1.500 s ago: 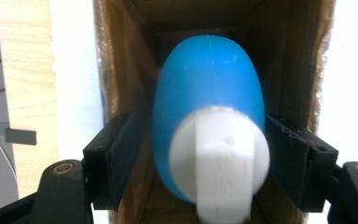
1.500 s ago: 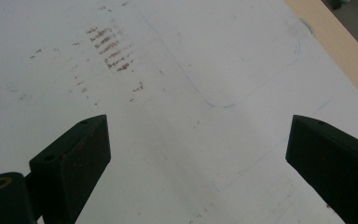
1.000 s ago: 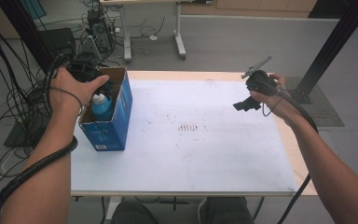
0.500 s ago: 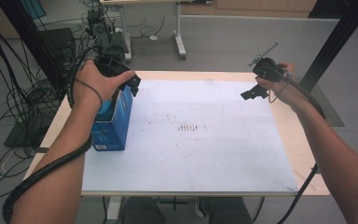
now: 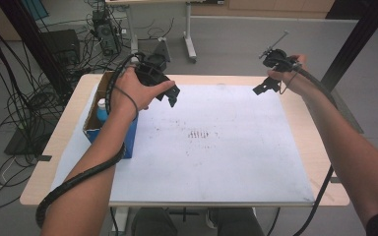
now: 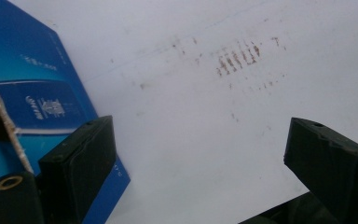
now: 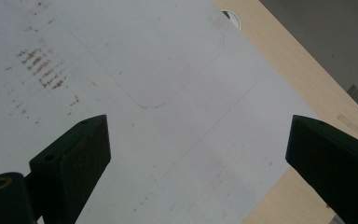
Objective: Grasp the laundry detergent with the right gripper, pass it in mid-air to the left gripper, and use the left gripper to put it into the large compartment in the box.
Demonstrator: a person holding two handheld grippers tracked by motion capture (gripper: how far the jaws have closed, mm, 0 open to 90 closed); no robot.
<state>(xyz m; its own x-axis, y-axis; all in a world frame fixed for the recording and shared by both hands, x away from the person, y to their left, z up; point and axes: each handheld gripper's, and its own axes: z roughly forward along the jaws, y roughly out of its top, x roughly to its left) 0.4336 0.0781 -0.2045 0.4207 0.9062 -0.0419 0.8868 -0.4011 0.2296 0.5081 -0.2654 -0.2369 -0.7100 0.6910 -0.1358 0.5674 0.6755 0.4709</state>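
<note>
An open blue cardboard box [image 5: 129,137] stands at the table's left side, and a blue bottle with a white cap [image 5: 102,109] stands inside it. My left gripper [image 5: 172,96] hangs just right of the box, over the white sheet [image 5: 216,162]. Its jaws have just been opening and stand wide apart with nothing between them. In the left gripper view the box's blue side [image 6: 32,93] lies beside the left jaw, and the left gripper [image 6: 200,154] looks down on bare sheet. My right gripper [image 5: 262,88] is held above the far right corner, open and empty, as the right gripper view [image 7: 198,154] confirms.
Brown smudges [image 5: 199,133] mark the middle of the sheet. The wooden table edge [image 7: 307,84] runs along the sheet's right side. Cables and equipment [image 5: 103,29] lie on the floor behind the table, and a black post [image 5: 354,39] stands at the far right.
The left hand has left the top of the box and moved right over the sheet, its jaws wider. The right hand has drifted up and toward the far right corner.
</note>
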